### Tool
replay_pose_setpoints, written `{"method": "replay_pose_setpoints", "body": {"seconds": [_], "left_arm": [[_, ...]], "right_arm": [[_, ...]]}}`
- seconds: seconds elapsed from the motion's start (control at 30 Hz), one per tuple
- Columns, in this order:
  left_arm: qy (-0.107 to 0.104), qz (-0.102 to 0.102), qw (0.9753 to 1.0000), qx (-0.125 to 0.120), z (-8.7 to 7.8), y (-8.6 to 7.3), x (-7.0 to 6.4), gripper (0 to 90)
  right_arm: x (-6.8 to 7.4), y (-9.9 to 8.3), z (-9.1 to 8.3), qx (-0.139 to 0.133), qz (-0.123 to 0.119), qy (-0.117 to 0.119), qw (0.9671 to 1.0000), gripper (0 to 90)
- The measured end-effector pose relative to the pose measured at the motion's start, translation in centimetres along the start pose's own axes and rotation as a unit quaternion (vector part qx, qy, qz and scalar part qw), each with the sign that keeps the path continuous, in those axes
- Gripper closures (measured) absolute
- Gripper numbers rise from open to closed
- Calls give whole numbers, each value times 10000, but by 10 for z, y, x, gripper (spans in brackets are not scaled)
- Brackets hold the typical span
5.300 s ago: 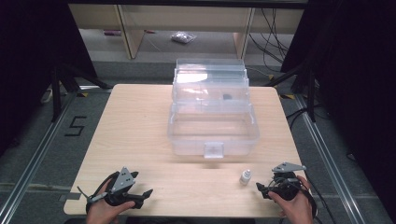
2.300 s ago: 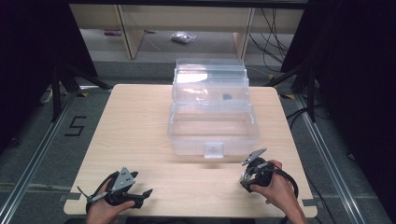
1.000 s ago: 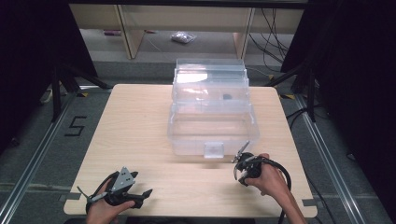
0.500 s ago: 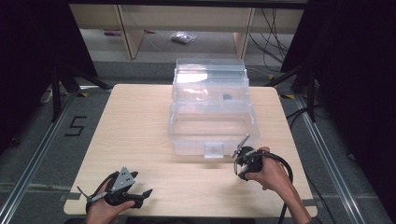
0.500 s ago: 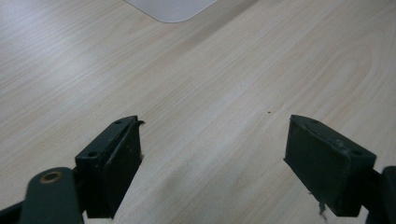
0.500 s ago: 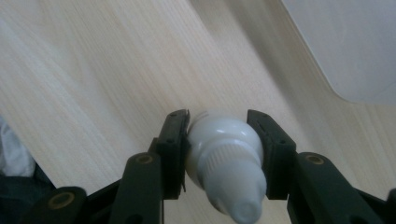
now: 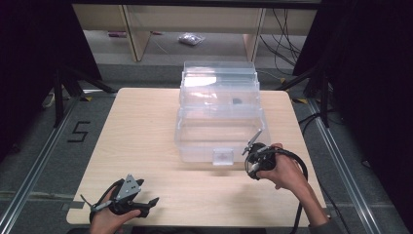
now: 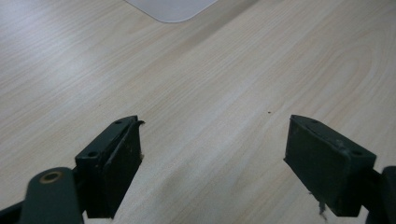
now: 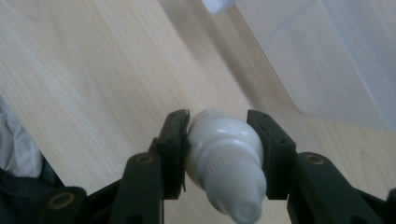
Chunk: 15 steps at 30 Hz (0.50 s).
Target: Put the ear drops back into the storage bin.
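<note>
At the near left corner of the light wooden table, the left gripper rests low in the person's left hand, its grey three-cornered plate facing up. In the left gripper view its two black jaws stand wide apart with only bare wood grain between them — they hold nothing. A rounded pale corner of the clear box shows at the top edge of that view, well ahead of the jaws.

In the middle of the table stands the clear plastic storage box, tiered, with a small latch on its near wall and a small dark item visible through its upper part.

Just right of the latch, the right gripper is held in the person's right hand, close to the box's near right corner. In the right gripper view its jaws are closed against both sides of a small white plastic bottle — the ribbed cap end points back toward the camera, the rounded bottom points away. The bottle hangs above the wood, with the box's clear wall just beyond it. A black cable trails from this gripper along the forearm.
</note>
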State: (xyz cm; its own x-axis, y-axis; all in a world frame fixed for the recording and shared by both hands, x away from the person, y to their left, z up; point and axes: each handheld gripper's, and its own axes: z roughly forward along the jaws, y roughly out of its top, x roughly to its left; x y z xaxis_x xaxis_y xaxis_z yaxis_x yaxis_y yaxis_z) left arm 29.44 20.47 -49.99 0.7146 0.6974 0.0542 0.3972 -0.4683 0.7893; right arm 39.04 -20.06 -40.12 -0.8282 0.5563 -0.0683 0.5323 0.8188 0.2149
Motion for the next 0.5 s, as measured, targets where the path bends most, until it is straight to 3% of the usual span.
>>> {"method": "replay_pose_setpoints", "body": {"seconds": [0.03,0.1,0.37,0.47,0.5], "left_arm": [[-2,-1,10000,1,0,0,0,179],[1,-2,10000,-4,0,0,0,179],[5,4,10000,1,0,0,0,179],[4,4,10000,0,0,0,0,179],[5,5,10000,0,0,0,0,180]], "right_arm": [[-2,1,-1,-16,-110,3,9999,602],[-2,3,-4,32,30,-12,10000,602],[-6,11,-18,14,-221,-60,9997,602],[-5,14,-23,-16,-123,-66,9999,602],[-6,15,-25,-40,-224,-49,9997,602]]}}
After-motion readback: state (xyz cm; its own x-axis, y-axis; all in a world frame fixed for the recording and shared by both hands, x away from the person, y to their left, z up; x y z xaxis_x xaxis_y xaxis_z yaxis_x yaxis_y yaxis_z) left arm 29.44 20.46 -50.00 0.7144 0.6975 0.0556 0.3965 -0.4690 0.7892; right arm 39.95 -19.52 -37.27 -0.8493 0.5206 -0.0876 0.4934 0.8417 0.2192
